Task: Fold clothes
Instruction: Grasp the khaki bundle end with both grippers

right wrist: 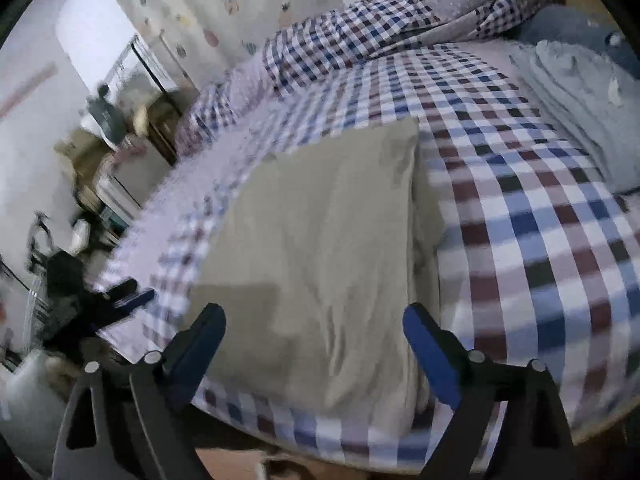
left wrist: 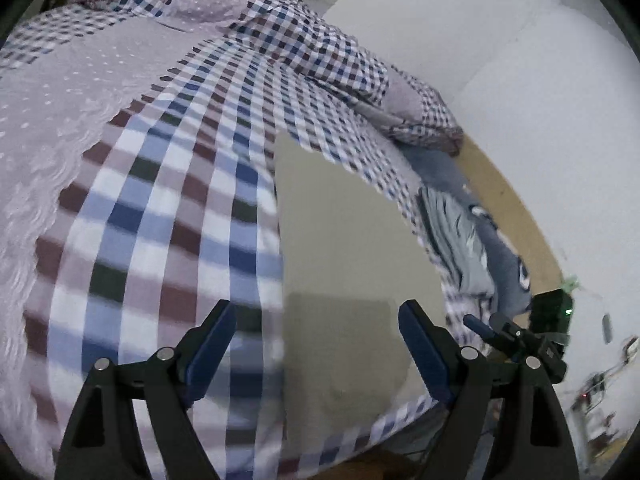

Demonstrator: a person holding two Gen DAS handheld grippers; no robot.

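Observation:
A beige garment (right wrist: 328, 248) lies folded into a long rectangle on the checked bedspread (right wrist: 540, 216), near the bed's front edge. In the left wrist view the same beige garment (left wrist: 344, 264) fills the middle. My left gripper (left wrist: 316, 340) hovers open above the garment's left edge with nothing between its fingers. My right gripper (right wrist: 314, 340) stands open over the garment's near end, empty too. The right gripper (left wrist: 516, 336) shows at the right of the left wrist view, and the left gripper (right wrist: 120, 296) at the left of the right wrist view.
A pile of grey and light striped clothes (right wrist: 576, 92) lies at the far right of the bed, near checked pillows (right wrist: 360, 36). Furniture and clutter (right wrist: 108, 160) stand left of the bed. A white wall (left wrist: 520, 60) and wooden bed frame (left wrist: 516, 208) border the right.

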